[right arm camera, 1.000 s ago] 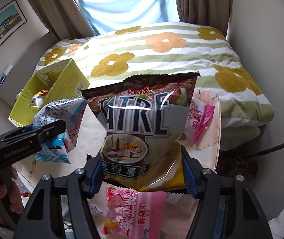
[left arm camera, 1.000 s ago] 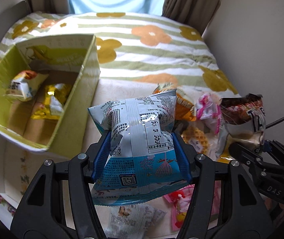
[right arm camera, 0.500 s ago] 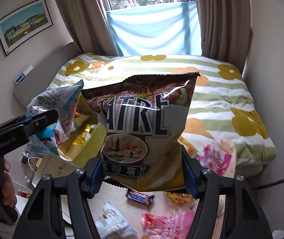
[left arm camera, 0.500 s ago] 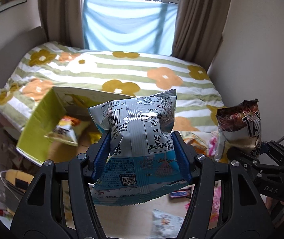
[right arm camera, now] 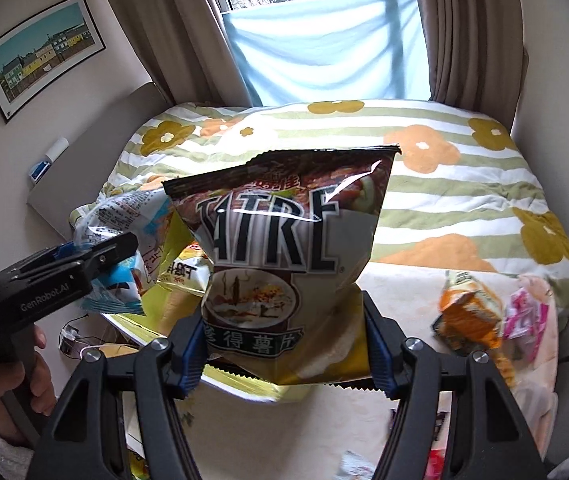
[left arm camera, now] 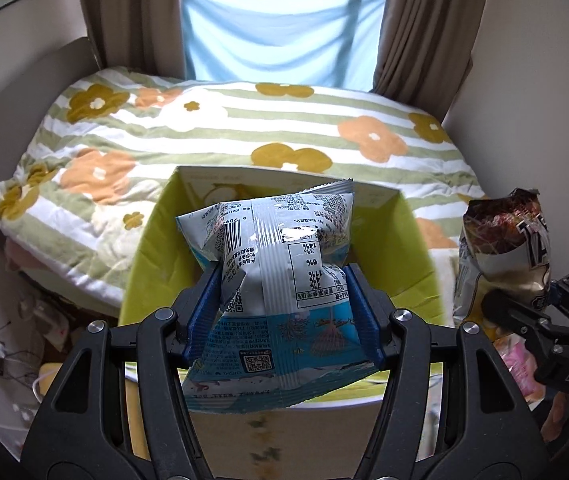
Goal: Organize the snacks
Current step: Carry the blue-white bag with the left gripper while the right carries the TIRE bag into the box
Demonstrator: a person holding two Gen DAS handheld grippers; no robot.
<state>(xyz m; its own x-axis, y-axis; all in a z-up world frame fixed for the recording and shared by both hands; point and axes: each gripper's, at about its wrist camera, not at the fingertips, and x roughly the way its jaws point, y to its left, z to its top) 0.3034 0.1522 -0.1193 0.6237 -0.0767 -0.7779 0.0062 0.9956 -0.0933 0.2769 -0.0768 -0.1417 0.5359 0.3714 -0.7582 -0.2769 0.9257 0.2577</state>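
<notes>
Blue packet (left arm camera: 280, 280) now above box (left arm camera: 148, 264), left gripper (left arm camera: 284, 312) pinching; right gripper (right arm camera: 284, 344) pinching chips (right arm camera: 284, 248); orange pack (right arm camera: 468, 312), possibly blurred.

A glossy, crinkled plastic-film snack bag (left arm camera: 280, 280) is catching window light between ribbed blue pads (left arm camera: 358, 316) on the left gripper (left arm camera: 282, 312), whose matt black plastic arms are showing bright metal screw heads. A shiny foil-look chip bag (right arm camera: 284, 264) with a saw-tooth edge is gleaming in the right gripper (right arm camera: 284, 344), built of the same matt black plastic. A smooth, matt cardboard box (left arm camera: 412, 248) is sitting below, while a soft, quilted cloth bedspread (left arm camera: 224, 120) and heavy woven curtains (right arm camera: 472, 32) are framing thin, smooth blue fabric (left arm camera: 280, 28) over the window.
</notes>
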